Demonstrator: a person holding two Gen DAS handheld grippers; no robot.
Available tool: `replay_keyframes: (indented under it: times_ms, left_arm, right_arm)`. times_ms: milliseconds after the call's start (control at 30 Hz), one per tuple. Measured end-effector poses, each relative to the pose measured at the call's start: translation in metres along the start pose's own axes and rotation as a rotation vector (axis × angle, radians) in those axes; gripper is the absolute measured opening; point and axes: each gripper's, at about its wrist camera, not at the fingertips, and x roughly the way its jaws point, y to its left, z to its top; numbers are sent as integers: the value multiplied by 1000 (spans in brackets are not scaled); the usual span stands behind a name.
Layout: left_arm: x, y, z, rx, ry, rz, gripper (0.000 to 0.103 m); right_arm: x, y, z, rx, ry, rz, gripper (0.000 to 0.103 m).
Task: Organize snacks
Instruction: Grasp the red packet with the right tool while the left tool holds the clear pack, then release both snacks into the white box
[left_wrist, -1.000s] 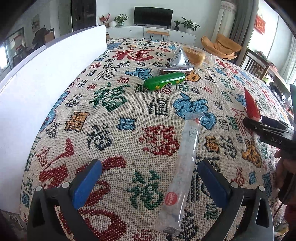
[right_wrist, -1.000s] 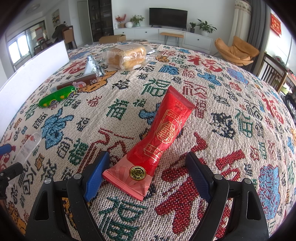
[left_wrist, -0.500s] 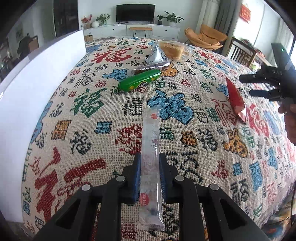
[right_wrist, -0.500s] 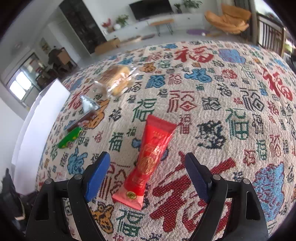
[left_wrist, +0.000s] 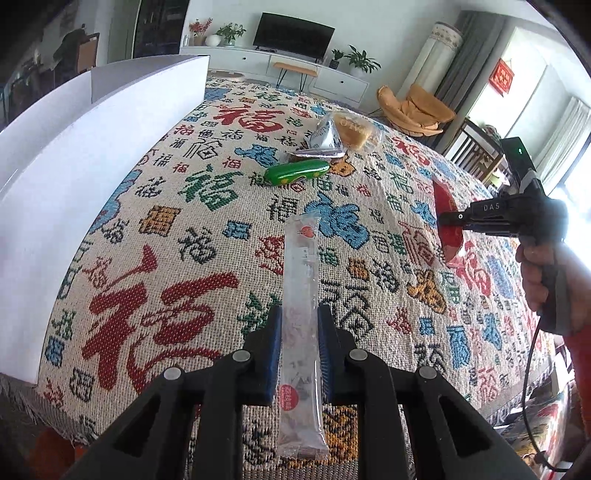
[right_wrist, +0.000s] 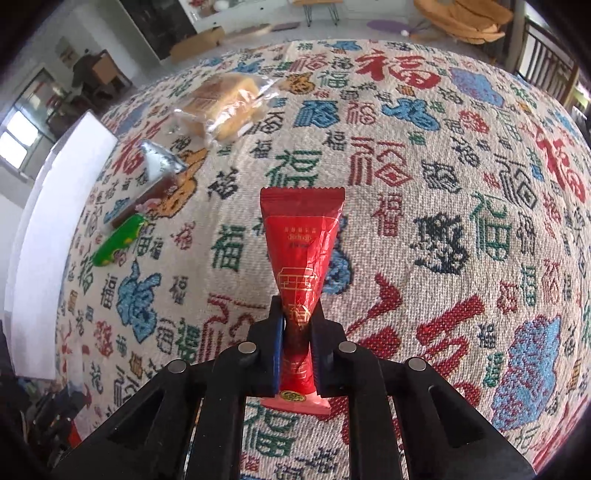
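My left gripper (left_wrist: 300, 325) is shut on a long clear snack stick packet (left_wrist: 300, 295) and holds it over the patterned tablecloth. My right gripper (right_wrist: 297, 326) is shut on a red snack packet (right_wrist: 301, 243), pinched near its lower end; this packet also shows in the left wrist view (left_wrist: 447, 214), lifted by the right gripper (left_wrist: 448, 218). A green packet (left_wrist: 297, 172), a silver foil packet (left_wrist: 325, 138) and a bagged bread (left_wrist: 356, 131) lie further back on the cloth. They also show in the right wrist view: green packet (right_wrist: 118, 242), foil packet (right_wrist: 159, 162), bread (right_wrist: 221, 105).
A tall white box wall (left_wrist: 92, 147) stands along the left side of the table, also visible in the right wrist view (right_wrist: 55, 229). The cloth-covered table edge (left_wrist: 184, 454) is near me. Chairs and a TV cabinet stand beyond the table.
Both grippers have closed: the left on the clear stick packet, the right on the red packet. Both packets are now lifted off the cloth.
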Motion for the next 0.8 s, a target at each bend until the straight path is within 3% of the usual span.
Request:
replay_keyframes:
  times_ms: [133, 267, 400, 567, 667, 733, 800]
  left_arm:
    - [-29, 15, 10, -75, -56, -54, 18]
    - [-77, 46, 34, -142, -154, -61, 18]
    - [-132, 106, 63, -215, -260, 40, 18]
    - [-153, 182, 84, -283, -266, 241, 18]
    - [-149, 212, 84, -311, -241, 349, 21]
    - [-143, 228, 78, -363, -202, 369, 23]
    - [-142, 234, 66, -398, -190, 346, 26]
  right_arm:
    - [-20, 44, 0, -84, -12, 91, 12]
    - [-52, 125, 19, -185, -73, 230, 11]
    - [-87, 236, 41, -329, -126, 383, 11]
    - [-83, 370, 55, -457, -121, 484, 12]
    - [-44, 430, 51, -447, -23, 602, 20]
    - [-20, 453, 41, -428, 24, 638, 55]
    - [-5, 459, 35, -431, 17, 636, 57]
